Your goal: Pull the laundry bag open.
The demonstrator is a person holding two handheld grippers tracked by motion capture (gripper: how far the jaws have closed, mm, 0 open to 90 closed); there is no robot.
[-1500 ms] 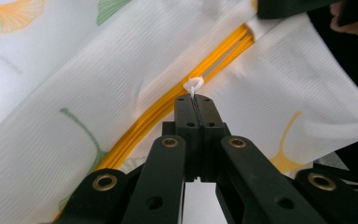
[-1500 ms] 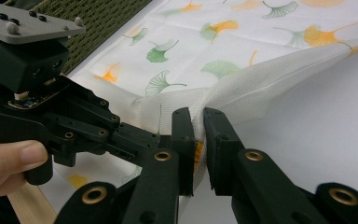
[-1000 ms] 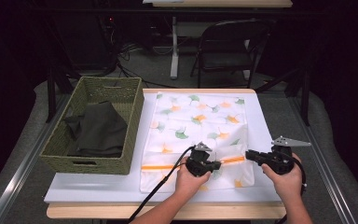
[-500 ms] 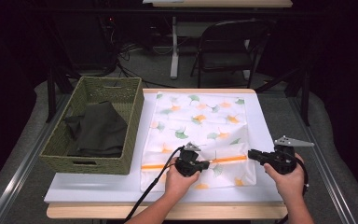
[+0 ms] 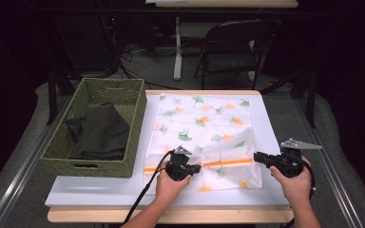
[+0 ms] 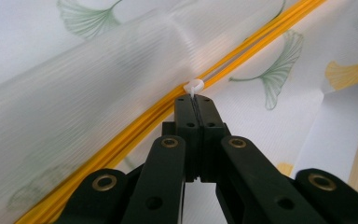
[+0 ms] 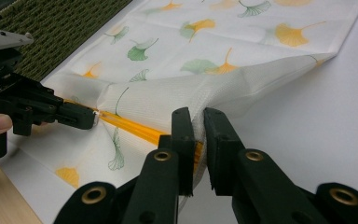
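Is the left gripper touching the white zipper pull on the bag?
Touching. In the left gripper view, the left gripper is shut on the white zipper pull, whose tab sits pinched between the jaw tips.

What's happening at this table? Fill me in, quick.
A person is working the zipper of a white ginkgo-print fabric bag lying flat on the table. The left gripper is shut on the small white zipper pull on the orange zipper, while the right gripper clamps the bag's edge at the zipper's end. Beside the bag, a green woven basket holds a dark folded cloth.
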